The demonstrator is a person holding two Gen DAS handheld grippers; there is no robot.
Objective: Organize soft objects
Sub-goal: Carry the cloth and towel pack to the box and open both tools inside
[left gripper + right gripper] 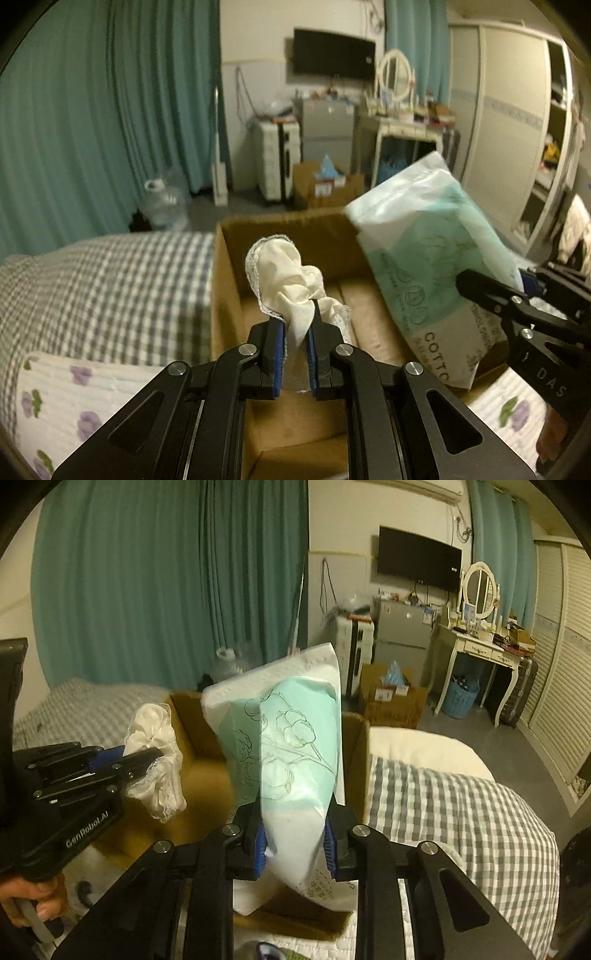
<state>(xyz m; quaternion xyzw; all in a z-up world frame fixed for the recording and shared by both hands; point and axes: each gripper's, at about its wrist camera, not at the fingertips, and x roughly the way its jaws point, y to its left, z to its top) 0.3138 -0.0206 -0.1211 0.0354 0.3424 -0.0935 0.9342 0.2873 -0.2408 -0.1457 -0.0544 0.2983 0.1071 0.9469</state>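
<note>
A crumpled white lace-trimmed cloth (288,273) is pinched between the blue pads of the left gripper (295,336), its bunched upper part standing above the fingertips and a loose tail hanging beyond them. It is held over the open cardboard box (229,266), near the box's left wall. A soft pack of cotton tissues (291,753), printed in mint green with line-drawn flowers, is clamped near its lower end by the right gripper (295,843), so that the pack rises tilted above the box's right side. The box is set on a bed covered by a checked blanket (110,280), with a floral quilt (66,406) at the near edge.

The cloth is judged to be very light and limp; any fold can be gripped, though the lace edge may snag on the pads at release. The pack is judged light and compressible, with a slick plastic wrap that may slide if squeezed weakly. A hold across its narrow thickness, close to the middle, would probably reduce the sag seen from an end grip.
</note>
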